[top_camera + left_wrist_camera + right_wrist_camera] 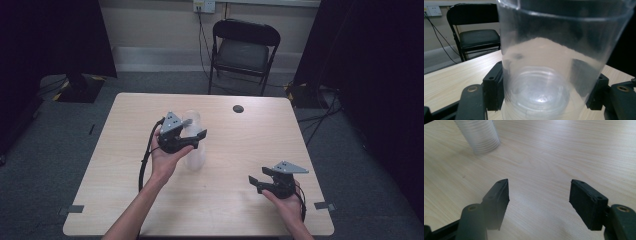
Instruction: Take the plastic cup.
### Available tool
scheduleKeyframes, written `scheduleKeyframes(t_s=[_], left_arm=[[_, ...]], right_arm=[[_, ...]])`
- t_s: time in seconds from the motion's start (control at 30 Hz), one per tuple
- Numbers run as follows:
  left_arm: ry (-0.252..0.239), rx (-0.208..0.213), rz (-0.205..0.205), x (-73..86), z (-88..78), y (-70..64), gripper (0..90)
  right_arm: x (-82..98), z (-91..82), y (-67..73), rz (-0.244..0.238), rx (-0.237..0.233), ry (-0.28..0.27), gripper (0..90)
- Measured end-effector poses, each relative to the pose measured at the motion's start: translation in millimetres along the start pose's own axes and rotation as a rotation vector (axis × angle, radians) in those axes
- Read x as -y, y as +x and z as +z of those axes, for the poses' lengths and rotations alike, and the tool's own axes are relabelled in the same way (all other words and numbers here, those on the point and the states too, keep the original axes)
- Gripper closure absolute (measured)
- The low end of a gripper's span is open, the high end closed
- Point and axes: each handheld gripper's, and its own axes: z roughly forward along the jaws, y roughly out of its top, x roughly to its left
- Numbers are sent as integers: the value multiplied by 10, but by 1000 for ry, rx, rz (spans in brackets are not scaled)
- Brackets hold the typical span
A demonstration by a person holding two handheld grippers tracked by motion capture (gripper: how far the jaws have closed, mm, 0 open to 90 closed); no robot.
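Observation:
A tall clear plastic cup (194,159) stands upright on the light wooden table (240,140), left of the middle. My left gripper (196,138) reaches around its upper half from the left. In the left gripper view both black pads (495,87) lie against the walls of the cup (554,50), so the jaws are shut on it. My right gripper (256,182) is held low over the table's front right part, jaws wide apart with nothing between them (539,195). From there the ribbed base of the cup (482,137) shows farther off on the wood.
A small dark round object (238,108) lies near the table's far edge. A black folding chair (244,50) stands behind the table, also in the left gripper view (479,37). Cables run from a wall socket (204,6) down to the grey floor.

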Motion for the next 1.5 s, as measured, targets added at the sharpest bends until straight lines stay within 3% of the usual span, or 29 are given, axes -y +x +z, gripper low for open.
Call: scheduleKeyframes(t_s=[0.17, 0.43, 0.67, 0.93, 1.13, 1.33, 1.5], left_arm=[[-30, -13, -9, -22, -34, -13, 327], [-61, 4, 0, -93, -82, -25, 344], [-94, -6, 14, -150, -150, -34, 347], [-145, 33, -23, -221, -214, -42, 360], [-185, 21, -40, -268, -314, -53, 374], [-186, 56, -60, -295, -384, -73, 374], [-194, 50, -67, -317, -481, -61, 373]], right_arm=[[3, 3, 8, -2, -3, -1, 319], [3, 2, 10, -2, 0, -5, 303], [0, 0, 25, -9, -6, -8, 310], [-2, -5, 39, -9, -12, -15, 319], [-8, -13, 56, -16, -26, -10, 354], [-14, -25, 77, -22, -28, -16, 362], [-21, -40, 85, -18, -46, -12, 386]])
